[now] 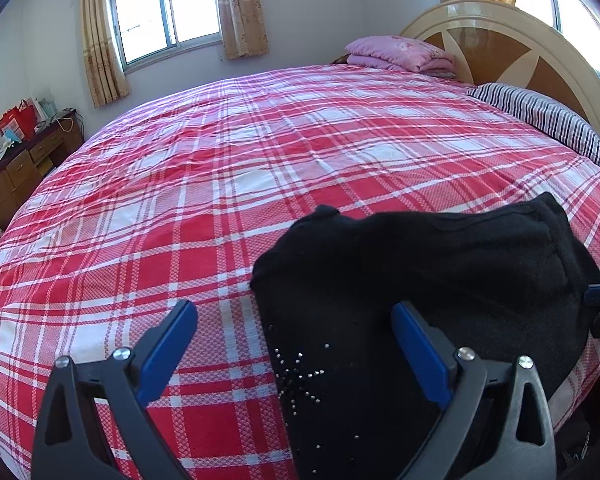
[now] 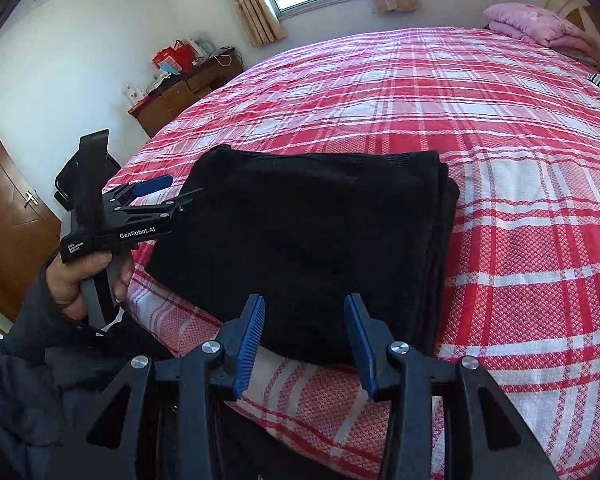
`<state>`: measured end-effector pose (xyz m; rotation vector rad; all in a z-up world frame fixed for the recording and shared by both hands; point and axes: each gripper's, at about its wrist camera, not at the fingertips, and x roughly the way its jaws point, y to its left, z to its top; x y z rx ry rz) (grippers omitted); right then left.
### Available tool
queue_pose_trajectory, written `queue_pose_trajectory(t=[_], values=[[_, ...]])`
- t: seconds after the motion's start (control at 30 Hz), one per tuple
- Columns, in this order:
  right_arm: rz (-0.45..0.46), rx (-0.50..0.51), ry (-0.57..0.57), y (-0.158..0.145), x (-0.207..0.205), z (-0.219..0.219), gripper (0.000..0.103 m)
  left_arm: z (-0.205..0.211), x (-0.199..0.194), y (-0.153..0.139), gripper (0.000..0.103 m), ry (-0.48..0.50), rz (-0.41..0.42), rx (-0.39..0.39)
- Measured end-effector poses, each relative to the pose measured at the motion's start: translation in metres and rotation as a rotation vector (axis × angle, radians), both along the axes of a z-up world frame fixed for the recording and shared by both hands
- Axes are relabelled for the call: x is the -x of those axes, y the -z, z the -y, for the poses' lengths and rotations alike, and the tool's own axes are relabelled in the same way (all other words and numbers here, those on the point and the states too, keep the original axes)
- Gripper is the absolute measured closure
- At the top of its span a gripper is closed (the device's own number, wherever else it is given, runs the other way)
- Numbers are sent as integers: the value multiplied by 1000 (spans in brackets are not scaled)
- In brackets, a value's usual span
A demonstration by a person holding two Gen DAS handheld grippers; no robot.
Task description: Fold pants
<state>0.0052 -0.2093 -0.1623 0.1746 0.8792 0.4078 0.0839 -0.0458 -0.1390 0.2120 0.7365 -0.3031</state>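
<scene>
**Pants folded, final tidy near bed edge**

Right gripper (image 2: 305,344) jaws apart, empty, at the near edge of the black pants (image 2: 312,248). Left gripper (image 1: 294,356) spread wide, one finger over the cloth, gripping nothing. Pants lie as a folded stack on the plaid bedsheet (image 2: 520,200) — press the layers flat, square the edges, don't drag. Beyond — pink blanket (image 1: 400,54).

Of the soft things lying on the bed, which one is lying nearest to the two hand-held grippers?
The black folded pants, at the bed's near edge just ahead of both grippers. The pink folded blanket and striped pillow lie far off by the headboard.
</scene>
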Motion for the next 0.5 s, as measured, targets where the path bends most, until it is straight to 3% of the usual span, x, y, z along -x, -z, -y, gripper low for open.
queue_pose_trajectory(t=[0.2,0.3,0.5], values=[[2,9,-1,-10,1,4,59,-1,3,-3,3,4,-1,0],[39,21,52,-24,-6,13,56,0,6,-5,3,6,-5,-6],[66,-62,46,-43,-42,12,52,21,24,-13,3,101,8,-19]])
